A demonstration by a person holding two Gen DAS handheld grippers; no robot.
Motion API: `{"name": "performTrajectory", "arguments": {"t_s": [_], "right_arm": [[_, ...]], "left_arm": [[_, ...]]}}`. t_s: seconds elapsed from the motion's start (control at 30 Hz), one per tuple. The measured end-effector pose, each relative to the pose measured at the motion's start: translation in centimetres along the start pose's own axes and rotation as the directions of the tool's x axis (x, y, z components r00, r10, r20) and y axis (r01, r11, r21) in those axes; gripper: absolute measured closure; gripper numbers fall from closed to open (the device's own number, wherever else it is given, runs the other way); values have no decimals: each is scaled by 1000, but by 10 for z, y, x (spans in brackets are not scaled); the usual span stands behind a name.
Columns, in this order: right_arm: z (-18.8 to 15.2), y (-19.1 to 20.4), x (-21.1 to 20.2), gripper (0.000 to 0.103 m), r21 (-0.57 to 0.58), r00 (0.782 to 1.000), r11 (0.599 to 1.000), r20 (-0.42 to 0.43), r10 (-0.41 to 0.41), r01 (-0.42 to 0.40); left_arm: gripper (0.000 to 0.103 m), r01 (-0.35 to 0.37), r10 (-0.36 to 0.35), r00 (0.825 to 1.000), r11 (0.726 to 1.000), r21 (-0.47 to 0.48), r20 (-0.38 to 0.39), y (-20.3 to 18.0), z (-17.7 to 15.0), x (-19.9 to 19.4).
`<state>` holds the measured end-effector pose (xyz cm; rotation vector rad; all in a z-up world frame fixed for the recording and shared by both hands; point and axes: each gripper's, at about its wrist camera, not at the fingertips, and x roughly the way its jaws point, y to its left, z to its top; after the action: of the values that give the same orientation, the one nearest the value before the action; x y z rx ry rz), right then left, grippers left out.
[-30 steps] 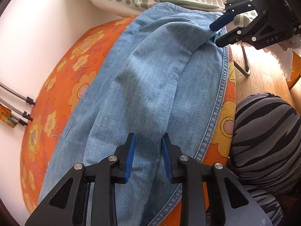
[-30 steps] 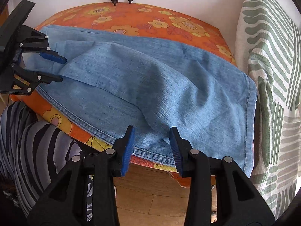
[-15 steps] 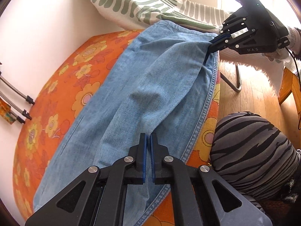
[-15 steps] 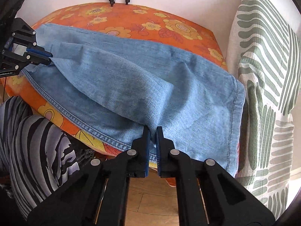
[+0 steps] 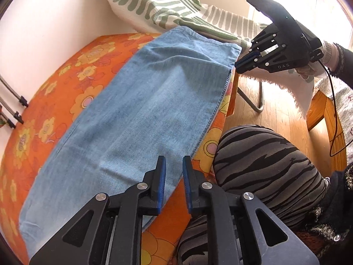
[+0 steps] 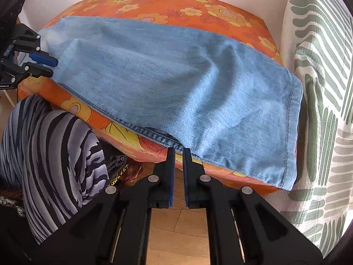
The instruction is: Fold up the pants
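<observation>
Light blue denim pants (image 5: 141, 114) lie folded lengthwise, one leg over the other, on an orange flowered cushion (image 5: 66, 92); they also show in the right wrist view (image 6: 176, 88). My left gripper (image 5: 174, 170) is open and empty, just over the near edge of the pants. My right gripper (image 6: 178, 154) is slightly open and empty, just off the seam edge near the hem. In the left wrist view the right gripper (image 5: 240, 63) hangs beside the hem corner. In the right wrist view the left gripper (image 6: 49, 66) sits at the far end of the pants.
A white pillow with green stripes (image 6: 320, 88) lies against the hem end. A white wall runs behind the cushion (image 6: 198, 6). My leg in zebra-striped trousers (image 5: 264, 165) is next to the cushion's front edge. Wooden floor (image 6: 176, 231) and a metal chair leg (image 5: 253, 103) lie below.
Both grippers shut on the top leg's edge, pulled it toward the front edge and laid it flat. Both have now opened and let go of the denim.
</observation>
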<state>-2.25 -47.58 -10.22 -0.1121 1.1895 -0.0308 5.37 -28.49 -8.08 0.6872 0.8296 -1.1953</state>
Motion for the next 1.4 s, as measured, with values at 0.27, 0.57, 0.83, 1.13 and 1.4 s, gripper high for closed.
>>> {"name": "performTrajectory", "arguments": {"t_s": [0.27,0.57,0.83,1.13,1.4], "right_arm": [[70,1,-50,75,6,975,996,205,91,-94],[184,82,-15,75,-197,933,960,262,249,-201],[288,186,46,75,-370,903,862,114,414,-348],[356,311,133,75,-445,822,716,-90,562,-538],[379,376,185,75,-470,786,643,-218,579,-604]], "left_arm": [[88,-156,173,983,962,-223,55,82,-41,-60],[79,-332,366,931,832,-444,-12,149,-147,-112],[79,-420,471,874,611,-671,-118,184,-268,-150],[78,-485,553,809,439,-756,-197,210,-343,-180],[78,-486,571,796,406,-774,-200,225,-372,-184]]}}
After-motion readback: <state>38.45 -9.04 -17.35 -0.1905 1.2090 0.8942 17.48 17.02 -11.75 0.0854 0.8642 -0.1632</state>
